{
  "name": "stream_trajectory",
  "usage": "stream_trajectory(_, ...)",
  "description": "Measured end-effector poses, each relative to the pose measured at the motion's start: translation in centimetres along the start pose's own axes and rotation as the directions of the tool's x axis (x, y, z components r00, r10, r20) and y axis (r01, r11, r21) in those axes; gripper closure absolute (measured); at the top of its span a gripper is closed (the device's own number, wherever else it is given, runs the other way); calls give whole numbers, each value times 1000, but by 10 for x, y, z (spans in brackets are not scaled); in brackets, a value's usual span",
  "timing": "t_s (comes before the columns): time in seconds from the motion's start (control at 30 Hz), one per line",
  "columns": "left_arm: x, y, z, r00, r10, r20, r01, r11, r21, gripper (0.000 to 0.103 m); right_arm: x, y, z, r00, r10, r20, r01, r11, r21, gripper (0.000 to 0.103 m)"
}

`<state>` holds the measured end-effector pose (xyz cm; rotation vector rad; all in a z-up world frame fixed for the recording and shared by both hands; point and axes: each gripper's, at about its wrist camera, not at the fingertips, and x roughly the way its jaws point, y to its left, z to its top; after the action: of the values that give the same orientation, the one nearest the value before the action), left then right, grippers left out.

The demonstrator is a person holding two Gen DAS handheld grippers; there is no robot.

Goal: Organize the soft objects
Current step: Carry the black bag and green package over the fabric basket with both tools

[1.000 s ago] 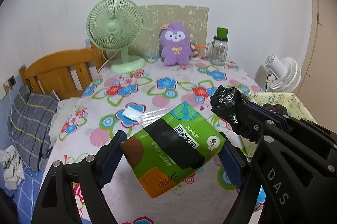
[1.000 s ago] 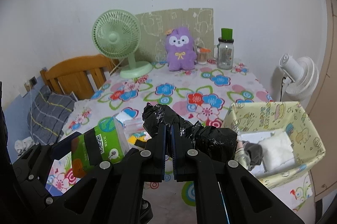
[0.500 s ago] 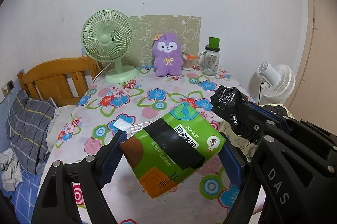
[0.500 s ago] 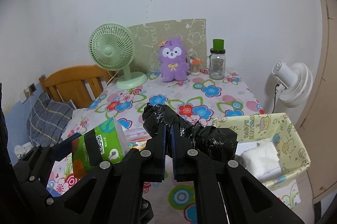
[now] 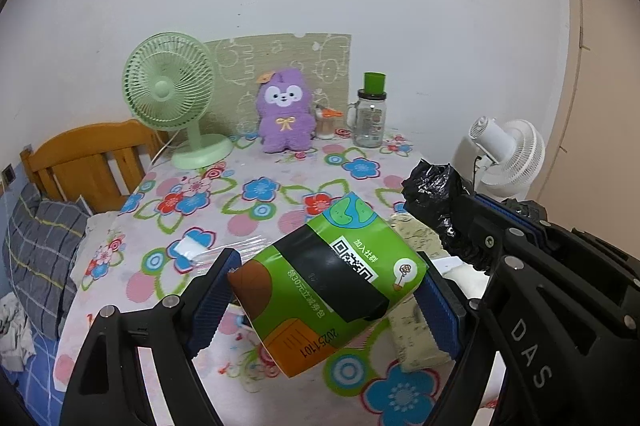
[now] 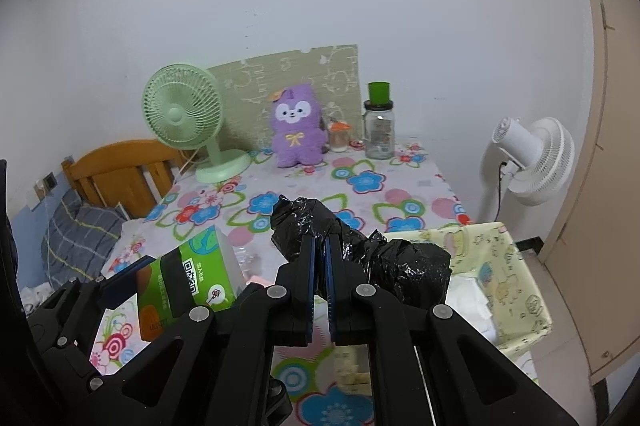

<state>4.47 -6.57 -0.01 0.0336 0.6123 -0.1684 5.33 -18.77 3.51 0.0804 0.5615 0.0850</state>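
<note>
My left gripper [image 5: 326, 300] is shut on a green tissue pack [image 5: 332, 282] with a QR code, its blue pads pressing both ends, lifted above the flowered table [image 5: 248, 198]. The same tissue pack [image 6: 188, 282] shows low on the left in the right wrist view. My right gripper [image 6: 319, 258] is shut on a crumpled black plastic bag [image 6: 360, 254], which bulges out on both sides of the jaws. That black bag [image 5: 436, 198] appears at the right of the left wrist view. A yellow patterned fabric basket [image 6: 512, 266] sits to the right, holding white soft items.
At the back of the table stand a green fan [image 5: 172, 102], a purple plush toy [image 5: 285, 118] and a glass jar with a green lid [image 5: 370, 118]. A wooden chair [image 5: 92, 162] and a grey plaid cloth [image 5: 36, 250] are on the left, a white fan [image 6: 532, 154] on the right.
Both grippers have drawn back and upward from the table, keeping their loads. The fan and plush look farther away, and the basket has slid lower and rightward in the right wrist view.
</note>
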Motion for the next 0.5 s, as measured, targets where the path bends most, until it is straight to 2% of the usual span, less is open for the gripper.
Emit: stream_trajectory(0.5,22,-59,8,999,-47,-17,48,997,53,17,1,-62,2,998,-57,4,57,998,38,95)
